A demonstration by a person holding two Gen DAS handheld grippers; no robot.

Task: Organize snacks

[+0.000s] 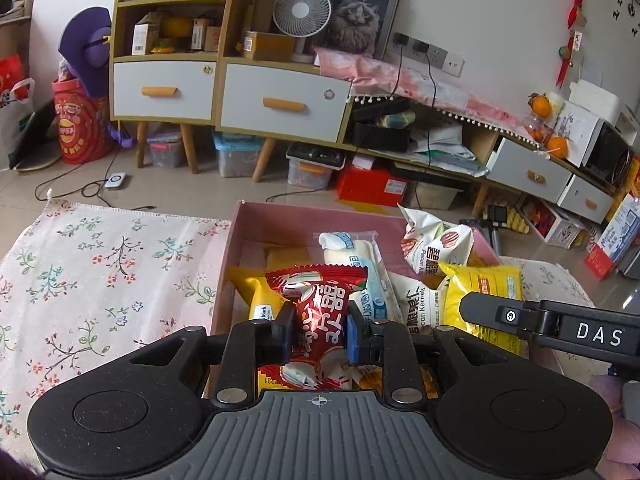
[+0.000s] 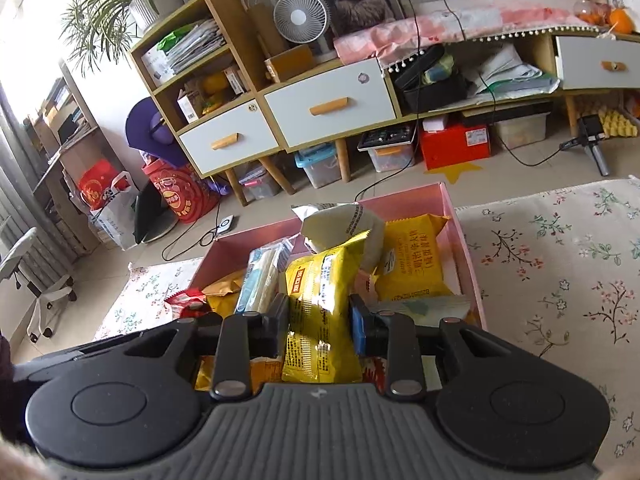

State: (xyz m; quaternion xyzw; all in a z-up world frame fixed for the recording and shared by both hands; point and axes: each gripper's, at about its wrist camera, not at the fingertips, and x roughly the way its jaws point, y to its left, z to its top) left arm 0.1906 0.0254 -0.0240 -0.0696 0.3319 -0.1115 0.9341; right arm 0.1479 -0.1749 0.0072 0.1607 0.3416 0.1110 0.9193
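Here, other packets crowd the pink box (image 1: 236,248) around both grippers' snacks.

left gripper (image 1: 318,330) tilted downward over the pink box (image 1: 312,212), jaws pinching a red packet (image 1: 320,316). right gripper (image 2: 320,324) likewise over the box, clamping a yellow packet (image 2: 320,312).

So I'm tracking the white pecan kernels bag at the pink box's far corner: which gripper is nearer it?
Right. The right gripper, jaws around a yellow packet, sits just before the pecan kernels bag. The left gripper, on a red packet, is farther across the pink box.
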